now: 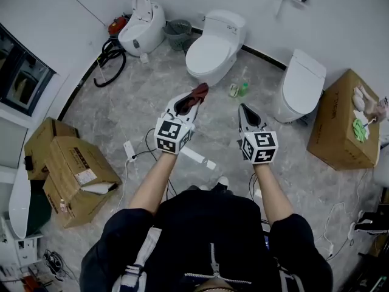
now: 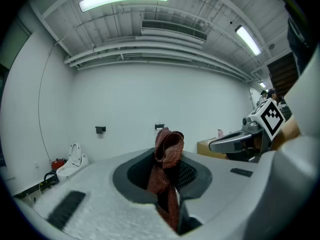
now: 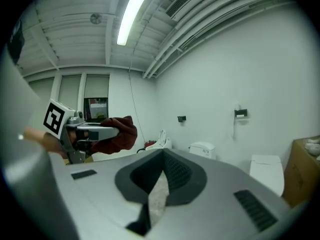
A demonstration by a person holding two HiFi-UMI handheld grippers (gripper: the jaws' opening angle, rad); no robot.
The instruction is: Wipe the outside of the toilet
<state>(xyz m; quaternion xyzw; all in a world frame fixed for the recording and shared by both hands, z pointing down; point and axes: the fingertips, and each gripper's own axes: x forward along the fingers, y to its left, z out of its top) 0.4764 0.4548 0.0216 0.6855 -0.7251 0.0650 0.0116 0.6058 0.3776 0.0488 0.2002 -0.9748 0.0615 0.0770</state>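
The left gripper [image 1: 194,100] is clamped on a reddish-brown cloth [image 1: 200,91], which sits short of the closed-lid toilet [image 1: 214,46] straight ahead. The left gripper view shows the jaws pinching the cloth near its middle, with a folded loop standing above them and a tail hanging below. The right gripper [image 1: 242,107], level with its partner and also short of the toilet, has its jaws drawn together on nothing.

The cloth looks soft, light and limp. It is likely to bunch unless a broad fold is pressed flat to the surface, so a grip near one edge would free more of it for wiping. The toilet appears to be hard, glossy ceramic fixed to the floor [image 1: 152,102]. It should be smooth and slippery under the cloth and need no holding, though the lid may shift if pushed.

Two small bottles [image 1: 238,90], one of them green, stand just beside the toilet's base on its right. To its left a dark mesh wastebasket [image 1: 177,33] sits against the wall, and its contents cannot be made out. Beyond that stands a second toilet [image 1: 142,30] with its seat raised. A third toilet [image 1: 301,85] stands to the right, and past it is a closed cardboard box [image 1: 340,126] with white and green items on top. Well to the left of the toilet, open cartons [image 1: 73,175] hold something white at one flap.
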